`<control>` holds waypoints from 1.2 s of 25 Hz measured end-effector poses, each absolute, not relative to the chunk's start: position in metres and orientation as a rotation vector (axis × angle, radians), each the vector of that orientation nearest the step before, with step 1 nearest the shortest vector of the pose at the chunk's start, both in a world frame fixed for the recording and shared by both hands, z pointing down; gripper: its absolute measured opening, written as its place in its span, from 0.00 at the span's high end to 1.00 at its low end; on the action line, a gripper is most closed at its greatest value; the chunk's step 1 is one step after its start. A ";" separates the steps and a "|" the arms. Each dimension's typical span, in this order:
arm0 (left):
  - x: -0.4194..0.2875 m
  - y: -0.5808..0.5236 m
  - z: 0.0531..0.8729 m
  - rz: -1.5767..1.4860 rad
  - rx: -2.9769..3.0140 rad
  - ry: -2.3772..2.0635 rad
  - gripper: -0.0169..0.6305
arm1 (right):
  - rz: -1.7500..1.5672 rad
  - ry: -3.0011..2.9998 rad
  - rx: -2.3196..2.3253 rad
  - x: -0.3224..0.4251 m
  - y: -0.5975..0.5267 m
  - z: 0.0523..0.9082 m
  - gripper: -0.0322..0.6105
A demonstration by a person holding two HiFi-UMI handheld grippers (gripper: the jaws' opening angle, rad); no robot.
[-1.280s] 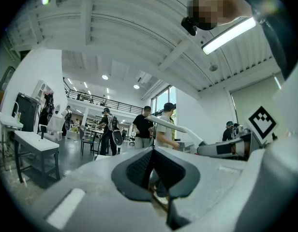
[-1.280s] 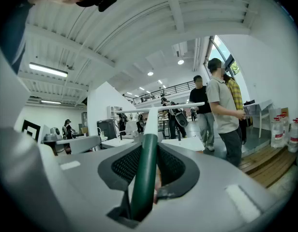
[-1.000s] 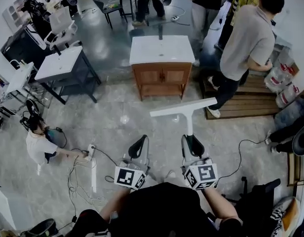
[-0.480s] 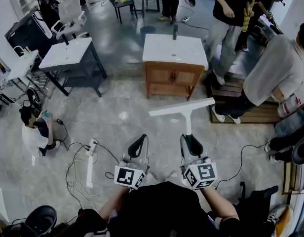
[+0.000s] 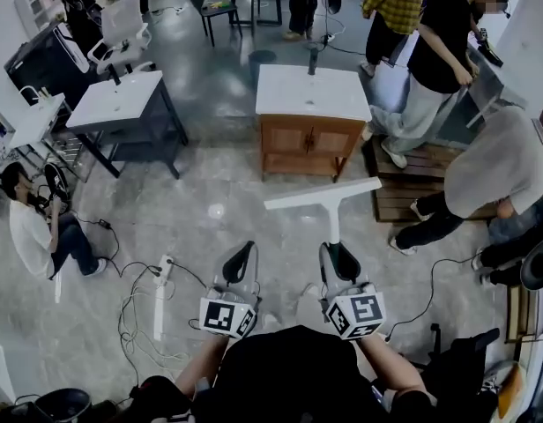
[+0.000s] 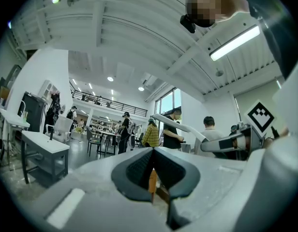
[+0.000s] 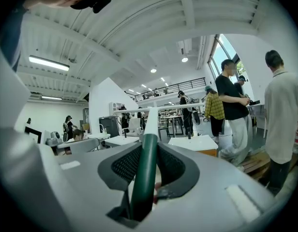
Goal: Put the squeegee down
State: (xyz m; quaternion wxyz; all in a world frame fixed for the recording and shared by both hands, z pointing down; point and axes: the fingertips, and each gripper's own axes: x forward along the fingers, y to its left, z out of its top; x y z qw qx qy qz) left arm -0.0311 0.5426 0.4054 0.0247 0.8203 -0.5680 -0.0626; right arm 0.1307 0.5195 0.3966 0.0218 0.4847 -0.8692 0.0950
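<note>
We see an evenly bright room. A ceiling tube (image 6: 234,42) at two o'clock in the left gripper view blazes white, and the polished floor (image 5: 220,211) throws back pale glare. Both gripper views bend hard inside black round rims, and the left gripper (image 6: 152,153) looks soft close up.

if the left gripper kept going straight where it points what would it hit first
Probably the wooden cabinet under the white sink top: the left gripper aims at it, and its wood shows past the jaws in that gripper's view. Only open floor seems to lie between; depth is unclear.
</note>
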 end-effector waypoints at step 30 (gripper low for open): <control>0.013 0.311 0.405 -0.129 2.466 -1.919 0.97 | 0.385 -2.762 1.336 0.165 0.263 0.424 0.80</control>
